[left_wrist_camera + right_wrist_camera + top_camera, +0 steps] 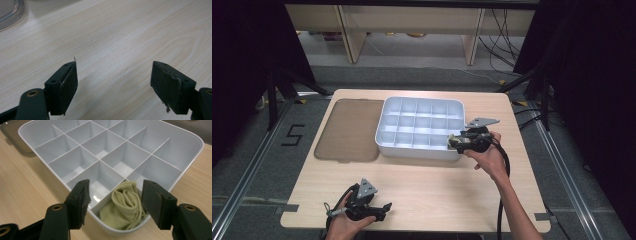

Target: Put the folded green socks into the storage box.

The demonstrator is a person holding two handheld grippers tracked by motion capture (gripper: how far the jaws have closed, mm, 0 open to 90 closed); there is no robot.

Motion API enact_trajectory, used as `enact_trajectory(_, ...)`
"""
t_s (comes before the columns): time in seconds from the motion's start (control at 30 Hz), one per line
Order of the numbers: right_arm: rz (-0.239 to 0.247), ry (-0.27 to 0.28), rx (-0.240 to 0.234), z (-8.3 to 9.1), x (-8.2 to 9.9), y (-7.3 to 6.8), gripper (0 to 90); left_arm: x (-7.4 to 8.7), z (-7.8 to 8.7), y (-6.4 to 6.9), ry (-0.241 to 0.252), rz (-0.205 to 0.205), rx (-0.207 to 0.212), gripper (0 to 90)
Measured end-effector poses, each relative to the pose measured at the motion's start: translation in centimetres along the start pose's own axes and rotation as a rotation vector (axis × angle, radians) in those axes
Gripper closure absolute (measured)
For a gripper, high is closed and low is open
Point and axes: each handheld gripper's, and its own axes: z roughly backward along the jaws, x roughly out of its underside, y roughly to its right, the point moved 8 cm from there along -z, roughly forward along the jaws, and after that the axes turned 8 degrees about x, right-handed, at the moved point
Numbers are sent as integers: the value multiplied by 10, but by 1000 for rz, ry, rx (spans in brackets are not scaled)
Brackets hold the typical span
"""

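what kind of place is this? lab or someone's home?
Likely a lab recording rig: black curtains flank the wooden table, a "5" marks the floor, and cables trail behind.

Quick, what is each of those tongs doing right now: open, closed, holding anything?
Left tongs: open, holding nothing, above the bare table.
Right tongs: open, holding nothing, over the rolled cloth lying in a corner compartment of the tray.
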Motion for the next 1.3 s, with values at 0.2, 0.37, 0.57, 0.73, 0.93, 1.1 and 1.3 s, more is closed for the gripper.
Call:
enact_trajectory(0.2,-8,22,8,8,0,-5,392,-1,1,0,5,7,-2,213)
enact_trajectory(0.37,3,14,-9,11,5,-7,383,-2,2,1,1,-16,1,213)
enact_trajectory(0.57,-15,27,-13,15,11,-7,342,-2,3,1,-1,-20,0,213)
enact_trajectory(0.73,-41,42,-31,20,14,-9,300,-2,3,2,-2,-19,5,213)
enact_trajectory(0.93,-40,61,-24,27,16,-13,275,-3,3,2,4,-10,-2,213)
enact_trajectory(1.1,-45,49,-58,30,22,-27,268,-2,3,2,1,-11,-1,213)
enact_trajectory(1.3,-35,66,-57,35,24,-34,267,-1,2,2,-6,-23,10,213)
